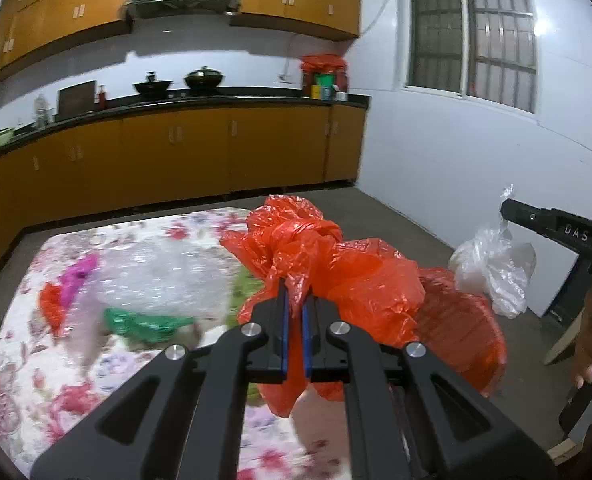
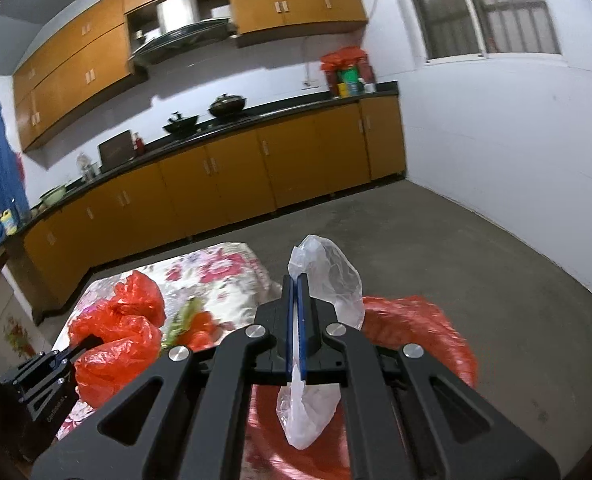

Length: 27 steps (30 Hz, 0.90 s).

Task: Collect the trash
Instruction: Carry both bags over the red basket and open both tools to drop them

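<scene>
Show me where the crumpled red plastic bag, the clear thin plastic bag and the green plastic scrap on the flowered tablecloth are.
crumpled red plastic bag (image 1: 360,276), left wrist view, on its bulging middle.
clear thin plastic bag (image 2: 332,280), right wrist view, on the part above the pads.
green plastic scrap (image 1: 143,322), left wrist view, on its middle.

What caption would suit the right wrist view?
Right gripper pinches a clear plastic bag above a red bin.

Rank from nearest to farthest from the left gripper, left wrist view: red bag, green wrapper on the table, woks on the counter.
1. red bag: pinched in the left gripper, just ahead.
2. green wrapper: on the floral tablecloth, to the left.
3. woks: on the black counter across the room, far back.
</scene>
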Available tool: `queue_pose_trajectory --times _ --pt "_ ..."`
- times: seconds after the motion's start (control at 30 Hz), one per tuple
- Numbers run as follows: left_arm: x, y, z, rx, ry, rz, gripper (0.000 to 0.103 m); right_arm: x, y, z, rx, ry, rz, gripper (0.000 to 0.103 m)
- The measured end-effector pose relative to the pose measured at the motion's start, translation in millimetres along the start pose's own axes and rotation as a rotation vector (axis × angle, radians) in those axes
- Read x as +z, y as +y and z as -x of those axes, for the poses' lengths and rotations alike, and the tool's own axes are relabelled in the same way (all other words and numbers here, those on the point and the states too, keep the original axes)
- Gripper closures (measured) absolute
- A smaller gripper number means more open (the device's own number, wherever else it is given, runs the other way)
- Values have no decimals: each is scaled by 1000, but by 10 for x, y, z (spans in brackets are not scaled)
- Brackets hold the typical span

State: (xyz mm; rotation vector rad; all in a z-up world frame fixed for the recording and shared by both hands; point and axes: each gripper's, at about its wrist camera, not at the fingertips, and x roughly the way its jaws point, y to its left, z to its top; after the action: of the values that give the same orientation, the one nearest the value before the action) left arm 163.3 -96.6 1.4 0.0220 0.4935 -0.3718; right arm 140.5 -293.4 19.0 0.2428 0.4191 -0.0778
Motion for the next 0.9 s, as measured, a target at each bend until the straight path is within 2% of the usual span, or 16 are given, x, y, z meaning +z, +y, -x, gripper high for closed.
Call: queue_pose_trajectory --times 0.47,0.67,0.7,0.77,0.83,0.9 --pt "9 -712 -660 -145 60 -75 96 -11 -593 -100 -39 3 -81 100" --pt "-74 -847 -879 -177 93 -93 92 -17 -610 -154 -26 14 -89 99" --pt "-90 -852 -906 -177 100 -94 90 -25 -615 -161 -22 17 -89 97" --pt "-130 -824 -920 -176 109 -92 78 -23 -628 -177 -18 23 -92 90" --pt "-166 -787 -935 -170 117 -86 72 -41 -647 -169 -14 21 -101 67" --pt "-183 -756 -937 -165 125 -80 71 -39 -653 -147 -16 15 -109 62"
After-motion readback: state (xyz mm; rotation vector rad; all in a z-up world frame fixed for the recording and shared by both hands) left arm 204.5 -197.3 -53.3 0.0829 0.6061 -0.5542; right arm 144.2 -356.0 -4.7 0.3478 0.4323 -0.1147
